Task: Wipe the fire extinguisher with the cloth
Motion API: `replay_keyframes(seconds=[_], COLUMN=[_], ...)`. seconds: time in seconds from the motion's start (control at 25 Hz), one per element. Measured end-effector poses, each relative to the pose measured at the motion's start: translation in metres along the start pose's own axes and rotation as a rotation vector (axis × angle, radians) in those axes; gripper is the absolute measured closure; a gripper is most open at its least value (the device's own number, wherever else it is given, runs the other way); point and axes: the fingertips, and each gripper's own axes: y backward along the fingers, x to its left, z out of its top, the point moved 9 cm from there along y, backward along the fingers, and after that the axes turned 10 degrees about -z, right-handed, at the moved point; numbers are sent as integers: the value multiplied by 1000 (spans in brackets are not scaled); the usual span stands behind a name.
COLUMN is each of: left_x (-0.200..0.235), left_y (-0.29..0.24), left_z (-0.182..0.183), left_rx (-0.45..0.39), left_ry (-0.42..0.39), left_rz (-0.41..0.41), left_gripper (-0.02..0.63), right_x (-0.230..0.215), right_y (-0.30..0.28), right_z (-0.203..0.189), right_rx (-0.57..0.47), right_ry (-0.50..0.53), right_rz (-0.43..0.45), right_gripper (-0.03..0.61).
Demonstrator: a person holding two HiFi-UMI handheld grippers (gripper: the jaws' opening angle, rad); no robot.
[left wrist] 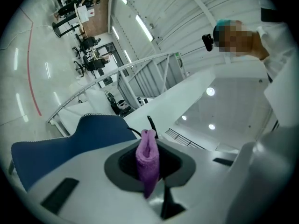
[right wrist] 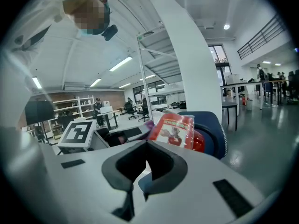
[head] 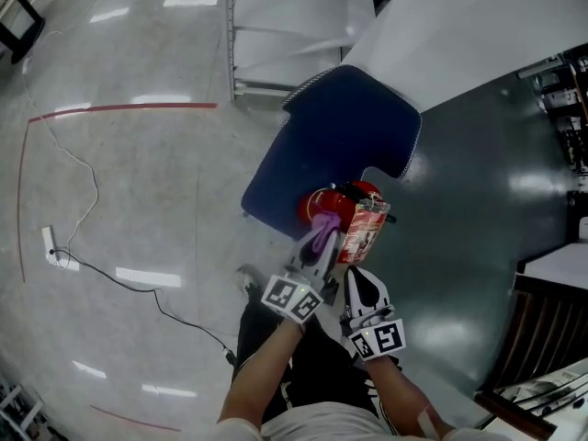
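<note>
Left claw [left wrist: 149, 171] pinches purple cloth [left wrist: 147, 155] by red fire extinguisher [head: 355, 211], right claw [right wrist: 145, 172] sits pressed together, empty; firm overlapping strokes likely serve best.

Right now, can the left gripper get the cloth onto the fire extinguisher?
Probably yes. The left gripper is clamped on the cloth, which sits right at the fire extinguisher in the head view, nothing between them. The right gripper lies alongside, shut and empty, not blocking.

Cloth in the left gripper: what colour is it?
The cloth is purple, clearest in the left gripper view.
</note>
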Motion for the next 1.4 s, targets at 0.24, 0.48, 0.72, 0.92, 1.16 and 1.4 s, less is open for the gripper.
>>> replay_keyframes(seconds=[0.24,0.48,0.72,0.92,1.16,1.4], left_x=[1,19,32,25,40,55], left_y=[22,63,85,90,91,89], left_z=[23,27,14,-14,-66,-110], left_rx=[-33,-22,-5,-10,-115,-139], left_ry=[-117,-190,-213,-261,-257,-232], left_rz=[65,255,341,427,606,735], left_gripper=[563,563,563,563,563,563], right_x=[10,14,14,7,-18,-55], right_y=[2,1,-16,-17,-17,-35], right_z=[8,12,7,-8,-31,-71], right_rx=[-14,-6,-20,15,56,136], right_ry=[29,62,63,92,143,156], right_rz=[-4,32,82,210,440,444], right_gripper=[565,565,565,565,565,565])
